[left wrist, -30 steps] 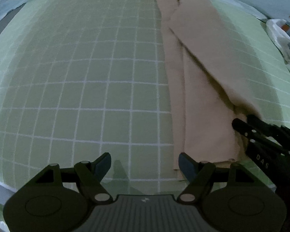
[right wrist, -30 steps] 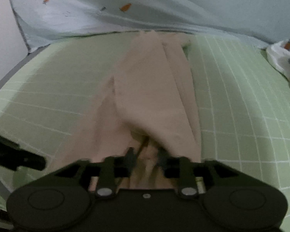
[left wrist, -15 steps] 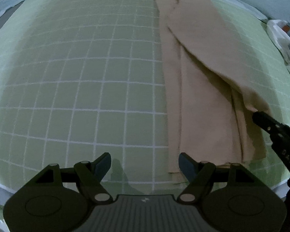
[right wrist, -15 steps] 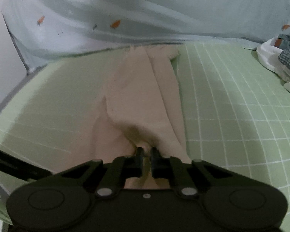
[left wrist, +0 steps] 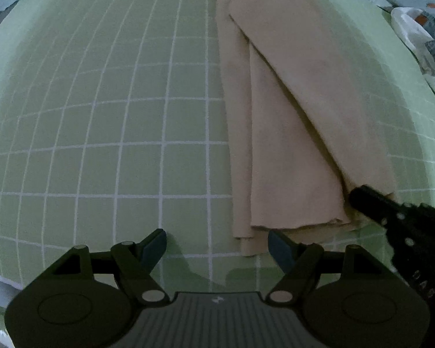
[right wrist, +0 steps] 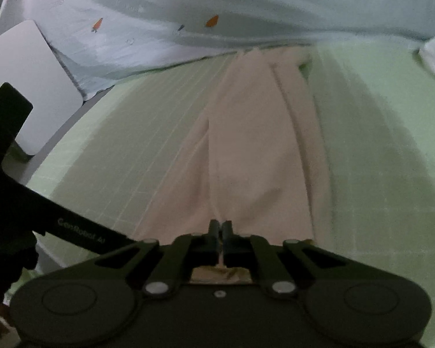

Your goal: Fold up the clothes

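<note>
A long beige garment point(left wrist: 290, 121) lies folded lengthwise on a green gridded mat point(left wrist: 101, 145), running away from me. My left gripper point(left wrist: 217, 246) is open and empty, just short of the garment's near hem, its right fingertip point(left wrist: 278, 249) at the cloth's edge. My right gripper point(right wrist: 220, 227) is shut on the upper beige layer point(right wrist: 255, 156) near the hem. The right gripper also shows in the left wrist view point(left wrist: 397, 226), at the garment's right edge.
A pale blue sheet with small orange prints point(right wrist: 217, 14) lies beyond the mat. A white and dark heap of clothes point(left wrist: 420, 40) sits at the far right. A white panel point(right wrist: 23, 81) stands at the mat's left. The left gripper's body point(right wrist: 43, 211) crosses the right view.
My right gripper has closed on the beige layer and drawn it toward me and leftward. The left gripper stays open and has shifted slightly closer to the hem.
</note>
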### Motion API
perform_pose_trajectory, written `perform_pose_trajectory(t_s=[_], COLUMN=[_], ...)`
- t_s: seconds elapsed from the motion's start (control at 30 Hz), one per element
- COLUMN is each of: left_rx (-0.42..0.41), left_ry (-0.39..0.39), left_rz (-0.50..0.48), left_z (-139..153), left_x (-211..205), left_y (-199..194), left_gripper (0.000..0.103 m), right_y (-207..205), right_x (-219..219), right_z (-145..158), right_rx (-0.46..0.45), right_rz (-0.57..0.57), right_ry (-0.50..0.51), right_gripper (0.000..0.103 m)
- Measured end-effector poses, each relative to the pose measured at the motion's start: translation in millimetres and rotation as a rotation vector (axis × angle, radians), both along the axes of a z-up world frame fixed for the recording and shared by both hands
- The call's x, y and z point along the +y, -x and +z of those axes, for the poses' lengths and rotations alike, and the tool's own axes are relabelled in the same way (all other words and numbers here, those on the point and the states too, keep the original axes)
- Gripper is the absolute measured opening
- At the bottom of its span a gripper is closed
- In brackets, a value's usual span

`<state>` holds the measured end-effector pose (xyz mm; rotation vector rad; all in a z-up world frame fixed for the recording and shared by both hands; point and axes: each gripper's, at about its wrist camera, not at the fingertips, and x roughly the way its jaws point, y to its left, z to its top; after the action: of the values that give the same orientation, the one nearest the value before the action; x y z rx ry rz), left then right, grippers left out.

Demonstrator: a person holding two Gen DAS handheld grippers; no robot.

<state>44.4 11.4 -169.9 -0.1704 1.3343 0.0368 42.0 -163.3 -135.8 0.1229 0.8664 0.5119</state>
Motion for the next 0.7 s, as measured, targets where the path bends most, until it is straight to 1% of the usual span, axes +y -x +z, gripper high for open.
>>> perform_pose_trajectory(t_s=[0.13, 0.2, 0.23, 0.27, 0.33, 0.37, 0.4, 0.5, 0.6, 0.7], left_rx=[-0.002, -0.015, -0.024, -0.038, -0.059, -0.069, -0.078, -0.094, -0.086, -0.076], left_ry=[0.003, 0.012, 0.019, 0.032, 0.058, 0.073, 0.088, 0.114, 0.102, 0.092], left_rz=[0.010, 0.012, 0.013, 0.015, 0.021, 0.025, 0.030, 0.037, 0.040, 0.039], left_z=[-5, -3, -2, 0, 3, 4, 5, 2, -6, -6], left_x=[-2, -1, 0, 0, 2, 3, 4, 5, 0, -6], left_y=[-2, -2, 0, 0, 1, 0, -1, -3, -3, -2], left_gripper=[0.078, 0.078, 0.078, 0.078, 0.078, 0.078, 0.078, 0.078, 0.078, 0.079], right_y=[-3, -1, 0, 1, 1, 0, -1, -9, -16, -21], right_x=[4, 3, 3, 1, -5, -8, -12, -21, -29, -32], right_z=[-4, 3, 9, 14, 19, 21, 20, 11, -3, -15], right_rx=[0.027, -0.003, -0.034, -0.060, -0.094, -0.103, -0.100, -0.066, -0.011, 0.030], right_rz=[0.009, -0.004, -0.014, -0.032, -0.078, -0.101, -0.125, -0.197, -0.241, -0.253], right_ry=[0.009, 0.024, 0.038, 0.054, 0.065, 0.066, 0.069, 0.107, 0.135, 0.141], right_gripper=[0.002, 0.003, 0.007, 0.011, 0.034, 0.037, 0.036, 0.046, 0.046, 0.047])
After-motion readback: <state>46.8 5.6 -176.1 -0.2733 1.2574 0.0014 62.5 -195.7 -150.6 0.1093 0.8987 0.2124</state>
